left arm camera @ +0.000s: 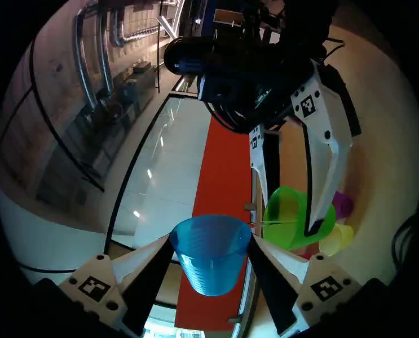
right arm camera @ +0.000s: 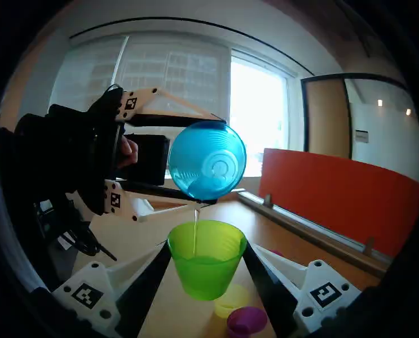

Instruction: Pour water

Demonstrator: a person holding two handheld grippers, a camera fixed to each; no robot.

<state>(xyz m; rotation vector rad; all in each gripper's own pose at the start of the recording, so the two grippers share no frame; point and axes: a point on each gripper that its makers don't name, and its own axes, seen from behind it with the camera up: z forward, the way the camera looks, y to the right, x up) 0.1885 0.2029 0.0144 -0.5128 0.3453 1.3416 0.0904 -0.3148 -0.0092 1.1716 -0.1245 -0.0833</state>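
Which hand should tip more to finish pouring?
Left. The left tool holds the blue cup tipped above the green cup; the right tool holds that cup upright, catching the stream.

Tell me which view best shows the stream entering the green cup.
The right gripper view: the stream falls from the tilted blue cup into the green cup. In the left gripper view it is a faint line at that cup's rim.
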